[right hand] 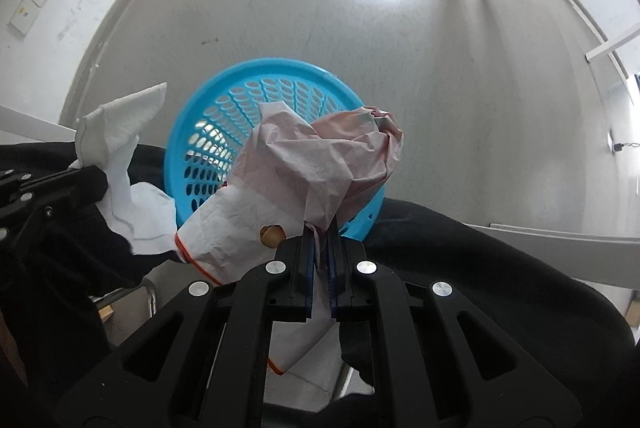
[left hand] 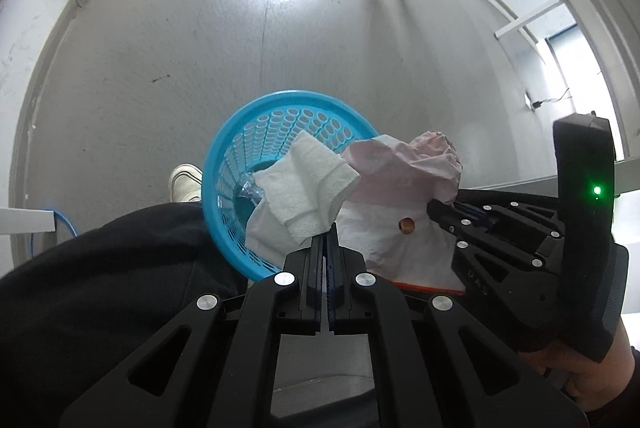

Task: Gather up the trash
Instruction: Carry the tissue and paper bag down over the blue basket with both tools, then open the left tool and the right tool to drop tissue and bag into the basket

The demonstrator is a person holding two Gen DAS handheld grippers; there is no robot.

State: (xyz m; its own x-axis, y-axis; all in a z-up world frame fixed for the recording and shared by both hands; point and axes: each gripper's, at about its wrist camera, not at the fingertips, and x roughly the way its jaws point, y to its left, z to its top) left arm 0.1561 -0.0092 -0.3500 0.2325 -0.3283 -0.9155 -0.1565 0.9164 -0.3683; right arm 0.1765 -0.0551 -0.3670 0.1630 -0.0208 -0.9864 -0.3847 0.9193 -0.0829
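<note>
Left wrist view. My left gripper (left hand: 325, 228) is clamped on a folded white paper towel (left hand: 306, 187), which hangs over the near rim of the blue perforated basket (left hand: 240, 143) standing on the grey floor (left hand: 160, 47). The towel hides most of the basket's bottom; something clear and shiny (left hand: 250, 191) lies inside, which I cannot identify. At right, my right gripper (left hand: 434, 205) pinches a crumpled pink-and-white paper wrapper (left hand: 400, 183); its fingertips are buried in the paper. The wrapper covers the basket's right rim. A black-clothed leg (left hand: 120, 268) and a white shoe (left hand: 185, 181) lie at the lower left.

Right wrist view. My right gripper (right hand: 321, 228) is closed on the wrapper (right hand: 304, 163), paper showing between its blue pads (right hand: 308, 268). The wrapper hangs above the basket (right hand: 224, 95), masking its near right rim. A small brown round spot (right hand: 270, 234) on the paper is unclear. At the left edge, the left gripper (right hand: 86, 169) holds the towel (right hand: 120, 131), cut off by the frame.
</note>
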